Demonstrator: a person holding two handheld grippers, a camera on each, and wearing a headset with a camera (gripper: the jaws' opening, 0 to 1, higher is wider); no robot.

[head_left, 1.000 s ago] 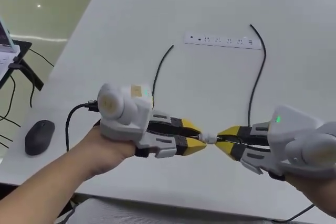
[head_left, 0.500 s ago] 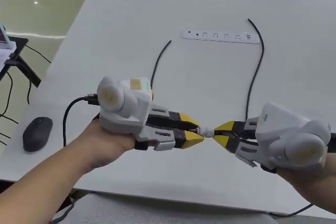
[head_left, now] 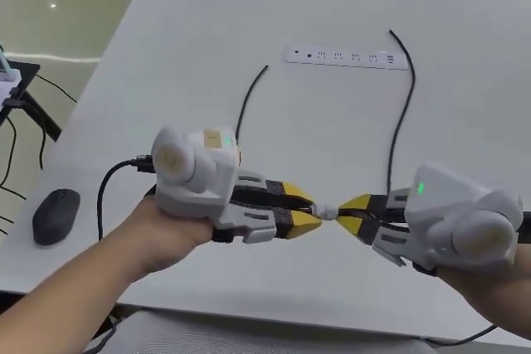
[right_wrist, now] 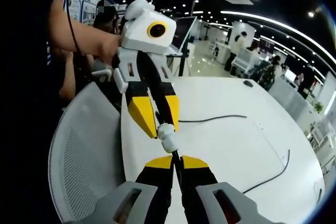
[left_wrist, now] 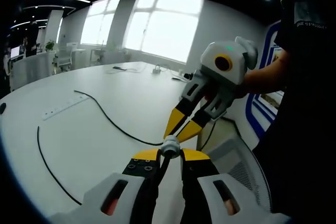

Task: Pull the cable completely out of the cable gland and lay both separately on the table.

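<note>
Now L tool (head_left: 318, 215) pinches cable gland (head_left: 329, 213), R tool (head_left: 341, 212) grips cable (head_left: 405, 118) — gland axis runs tool-to-tool.

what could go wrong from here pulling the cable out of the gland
1. The left tool grips the small white plastic cable gland only at its tips; under the pull it could slip.
2. Both tools are near the front edge of the white table, so a dropped gland may fall off.
3. The thin black cable in the right tool trails past the white power strip and might snag it.
</note>
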